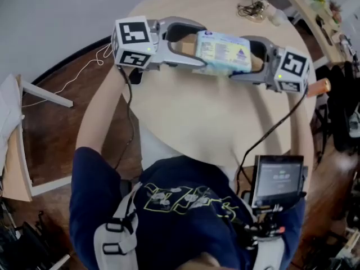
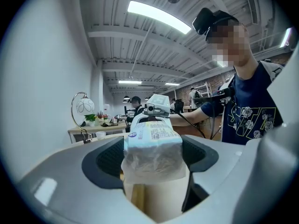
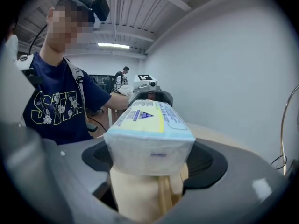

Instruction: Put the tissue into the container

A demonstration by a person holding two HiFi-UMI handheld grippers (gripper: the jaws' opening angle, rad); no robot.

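A pale blue and white tissue pack [image 1: 222, 50] hangs level above the round table [image 1: 197, 122], carried from both ends. My left gripper [image 1: 202, 48] clasps its left end and my right gripper [image 1: 242, 58] its right end. In the left gripper view the pack [image 2: 152, 143] fills the gap between the dark pads [image 2: 110, 157]. The right gripper view shows the other end of the pack [image 3: 149, 134] seated the same way. A tan wooden piece [image 3: 140, 190] shows just under the pack in both gripper views; I cannot tell what it is.
A tangle of wire and a small white cup [image 1: 254, 7] lie at the table's far edge. A screen unit [image 1: 275, 179] hangs at the person's chest, with cables running to both grippers. A white chair [image 1: 14, 145] stands left, a shelf [image 1: 315, 7] at the far right.
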